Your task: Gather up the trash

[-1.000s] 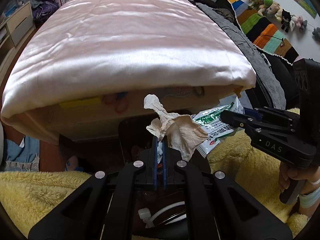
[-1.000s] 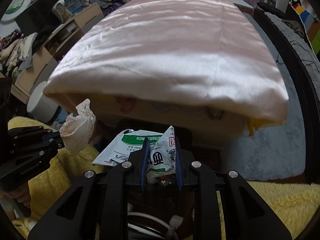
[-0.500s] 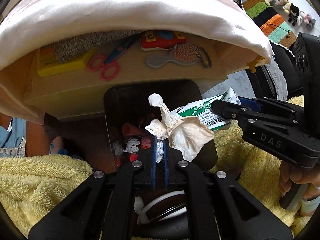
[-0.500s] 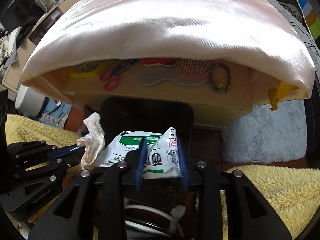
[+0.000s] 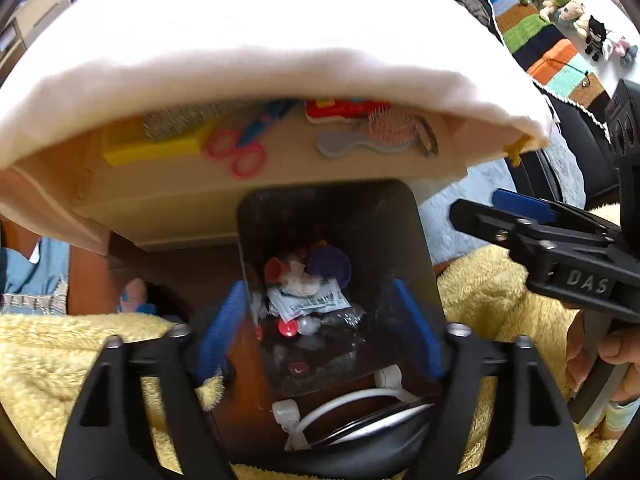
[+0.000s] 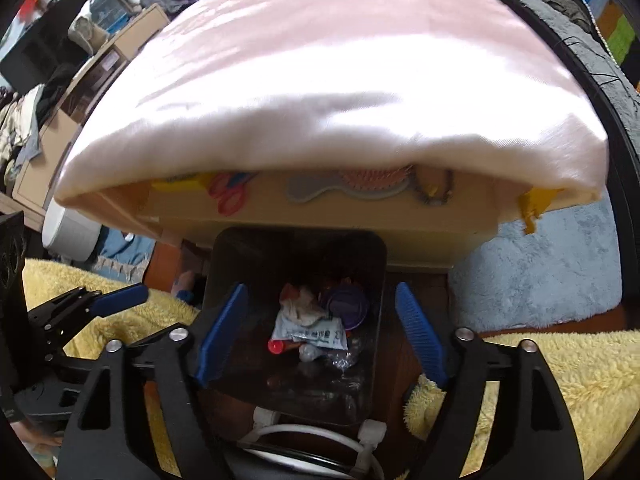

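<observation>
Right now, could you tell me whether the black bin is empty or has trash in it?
It has trash in it: the black bin holds a printed wrapper and a crumpled tissue, among other bits.

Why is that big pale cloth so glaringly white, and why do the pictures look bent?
Left wrist view: the cloth is blown out to plain white, and the scissors are slightly blurred. Right wrist view: the cloth keeps its pink sheen. In both views the fisheye lens bows the edges.

The table [image 5: 280, 184] is mostly hidden under a pale cloth [image 5: 260, 40], which also covers part of the hairbrush [image 6: 360, 186] and scissors [image 6: 230, 194]. The trash bin's [image 5: 400, 240] near rim sits behind the left tool [image 5: 320, 328]. Print on the wrapper [image 5: 308, 300] inside is too small to read.
</observation>
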